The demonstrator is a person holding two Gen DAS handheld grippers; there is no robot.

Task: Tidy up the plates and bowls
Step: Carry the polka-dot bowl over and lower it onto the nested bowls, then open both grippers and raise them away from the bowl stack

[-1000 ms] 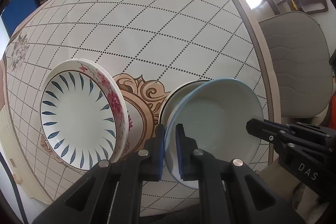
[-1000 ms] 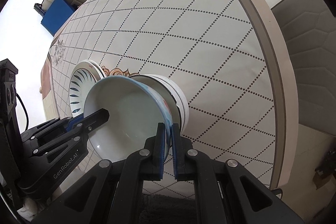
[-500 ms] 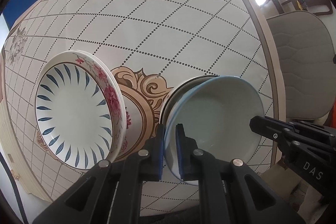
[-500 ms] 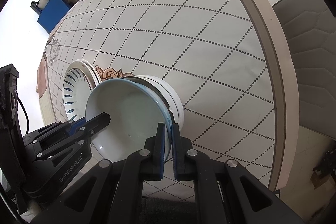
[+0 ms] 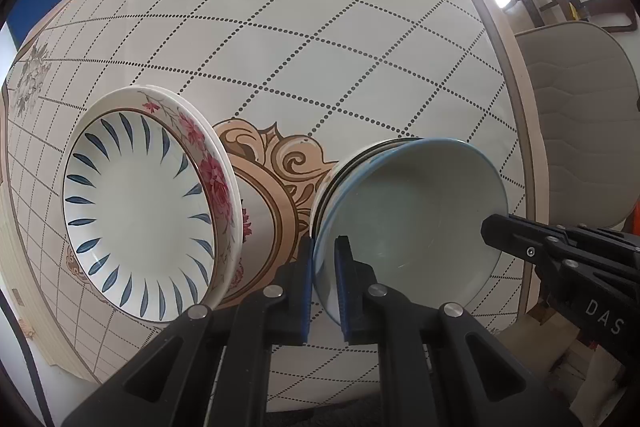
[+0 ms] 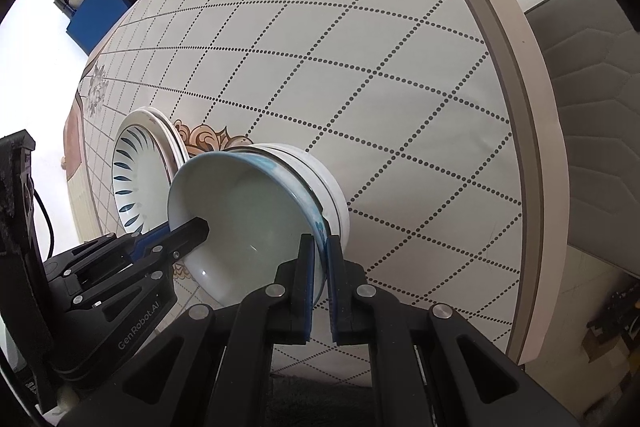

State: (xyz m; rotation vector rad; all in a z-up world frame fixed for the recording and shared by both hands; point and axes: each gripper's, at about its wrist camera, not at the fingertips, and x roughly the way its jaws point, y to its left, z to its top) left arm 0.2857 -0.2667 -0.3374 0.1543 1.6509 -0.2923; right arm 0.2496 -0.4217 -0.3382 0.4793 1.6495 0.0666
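I have the pale blue bowl [image 5: 408,223] pinched by its rim on two sides, sitting in the white bowls near the table's right edge.

The bowl is round, so no long axis; its mouth opens toward my cameras, tipped a little off level against the stack of white bowls [image 6: 328,183] under it. My left gripper [image 5: 323,283] has its jaws closed on the near-left rim, one pad inside and one outside; my right gripper [image 6: 319,279] clamps the opposite rim the same way. Left of the bowls, near but apart, the blue-petal plate [image 5: 136,211] lies on a floral-rimmed plate [image 5: 212,167]. The round table [image 5: 280,39] carries a dotted diamond pattern; a grey chair [image 5: 580,115] stands beyond its right edge.
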